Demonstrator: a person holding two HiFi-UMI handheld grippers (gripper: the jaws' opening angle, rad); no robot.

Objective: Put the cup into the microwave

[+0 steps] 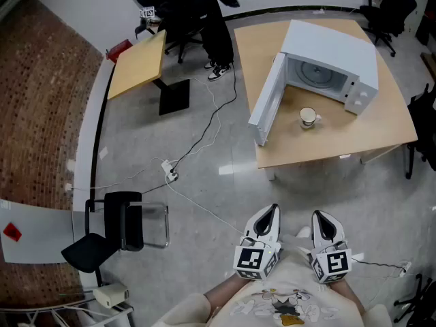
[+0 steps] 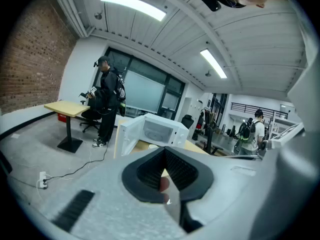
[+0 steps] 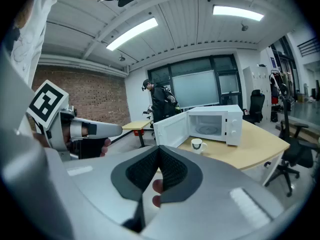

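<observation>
Brick wall (image 1: 41,80) fills nine to eleven o'clock, with a small desk (image 1: 139,63) at eleven. A power strip (image 1: 169,171) and its cable cross the open grey floor (image 1: 136,155). At six, the left gripper (image 1: 272,211) and right gripper (image 1: 320,216), each carrying a square-marker cube, have jaws pressed together, empty, well short of the table (image 1: 327,145). At one o'clock the cup (image 1: 308,117) stands on the tabletop just before the open microwave (image 1: 340,53).

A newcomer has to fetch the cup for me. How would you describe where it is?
Find the large wooden table that bears the white microwave, its door swung open. Just in front of the open microwave stands the cup. It is small, white, with a handle, and the only other thing on that table.
</observation>
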